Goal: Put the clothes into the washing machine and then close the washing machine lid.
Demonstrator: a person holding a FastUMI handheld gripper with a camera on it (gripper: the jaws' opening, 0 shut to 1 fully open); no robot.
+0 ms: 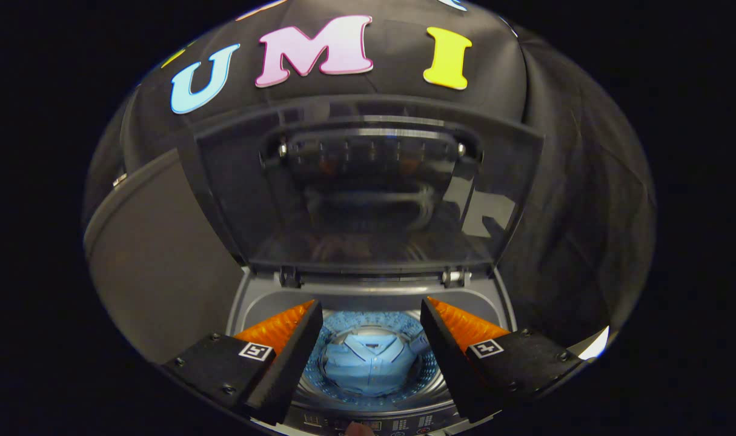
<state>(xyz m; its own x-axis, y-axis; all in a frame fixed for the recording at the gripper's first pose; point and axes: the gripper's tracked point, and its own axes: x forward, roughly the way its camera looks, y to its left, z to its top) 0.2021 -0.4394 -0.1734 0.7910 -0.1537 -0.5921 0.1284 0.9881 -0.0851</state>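
One shirt (368, 363) already lies soft in the washing machine (368, 297) drum beneath my gripper (371, 351), jaws spread wide and empty, so I judge the stiff, light, hinged lid (368, 188) wants taking by its top edge.

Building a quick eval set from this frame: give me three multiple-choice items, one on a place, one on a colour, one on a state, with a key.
1. Where is the shirt?
A. Down in the washing machine drum
B. Draped over the lid
C. Clamped between the fingers

2. What colour is the shirt?
A. Red
B. Light blue
C. White

3. How does the washing machine lid stand?
A. Shut flat
B. Taken off
C. Raised open, upright behind the opening

Key:
1 A, the shirt lies at the bottom of the drum, seen between and beyond the fingers.
2 B, its collar and body are light blue.
3 C, the lid stands up on its hinges; the gripper is open and holds nothing.
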